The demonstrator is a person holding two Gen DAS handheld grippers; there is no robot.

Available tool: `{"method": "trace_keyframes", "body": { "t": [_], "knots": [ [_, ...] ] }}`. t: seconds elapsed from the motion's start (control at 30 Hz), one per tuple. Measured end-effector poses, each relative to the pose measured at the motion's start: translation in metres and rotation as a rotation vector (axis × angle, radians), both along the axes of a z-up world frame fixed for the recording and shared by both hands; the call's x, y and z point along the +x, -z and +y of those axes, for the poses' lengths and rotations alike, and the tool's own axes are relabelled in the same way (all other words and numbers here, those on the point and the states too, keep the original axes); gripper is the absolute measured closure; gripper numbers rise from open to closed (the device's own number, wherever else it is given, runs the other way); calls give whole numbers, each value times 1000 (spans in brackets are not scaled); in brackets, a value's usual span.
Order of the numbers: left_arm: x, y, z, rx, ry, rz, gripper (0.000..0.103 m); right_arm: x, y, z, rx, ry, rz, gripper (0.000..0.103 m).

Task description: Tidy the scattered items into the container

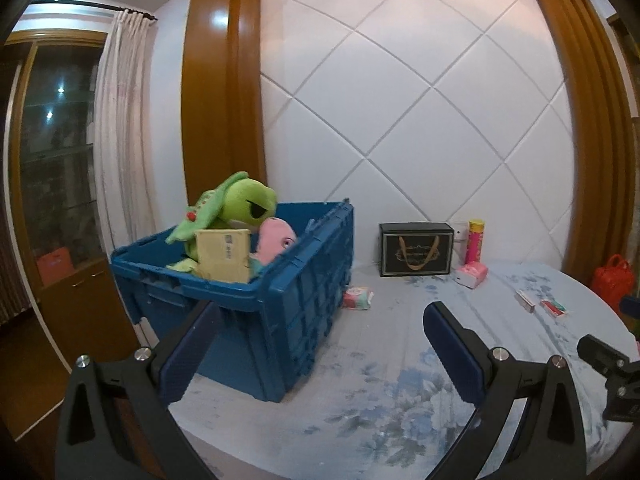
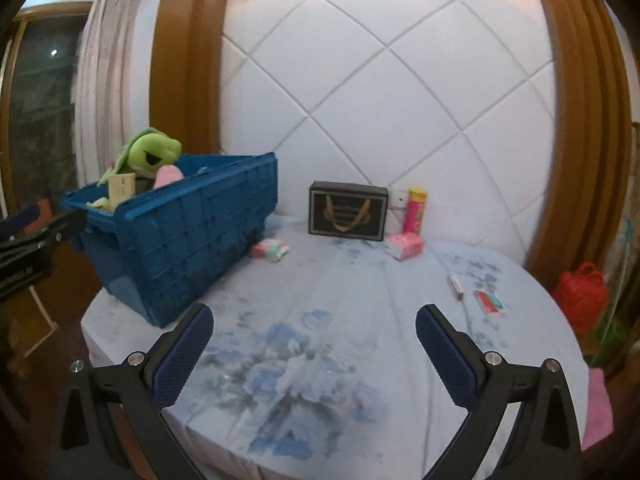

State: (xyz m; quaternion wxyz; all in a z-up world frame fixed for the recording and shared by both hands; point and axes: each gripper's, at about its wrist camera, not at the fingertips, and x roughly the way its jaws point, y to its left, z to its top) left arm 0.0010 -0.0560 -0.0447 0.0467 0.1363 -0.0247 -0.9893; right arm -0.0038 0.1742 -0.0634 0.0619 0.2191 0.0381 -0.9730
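Both the left gripper (image 1: 320, 344) and right gripper (image 2: 314, 344) hung spread and empty, the crate (image 2: 188, 236) ahead-left, tissue packs (image 2: 405, 245) far ahead, where overreaching risked knocking them away.

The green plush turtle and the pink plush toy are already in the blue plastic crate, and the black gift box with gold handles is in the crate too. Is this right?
Not quite. The green plush turtle and the pink plush toy are in the blue plastic crate, but the black gift box with gold handles stands on the bed, apart from the crate, against the padded headboard. The right wrist view shows this clearly.
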Motion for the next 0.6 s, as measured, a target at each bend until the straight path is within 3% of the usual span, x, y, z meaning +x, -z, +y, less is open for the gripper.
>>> {"method": "trace_keyframes", "body": {
  "t": [0.6],
  "knots": [
    [-2, 5, -15, -3, -19, -17, 0, -10, -2, -23, -6, -61, -11, 0]
  ]
}}
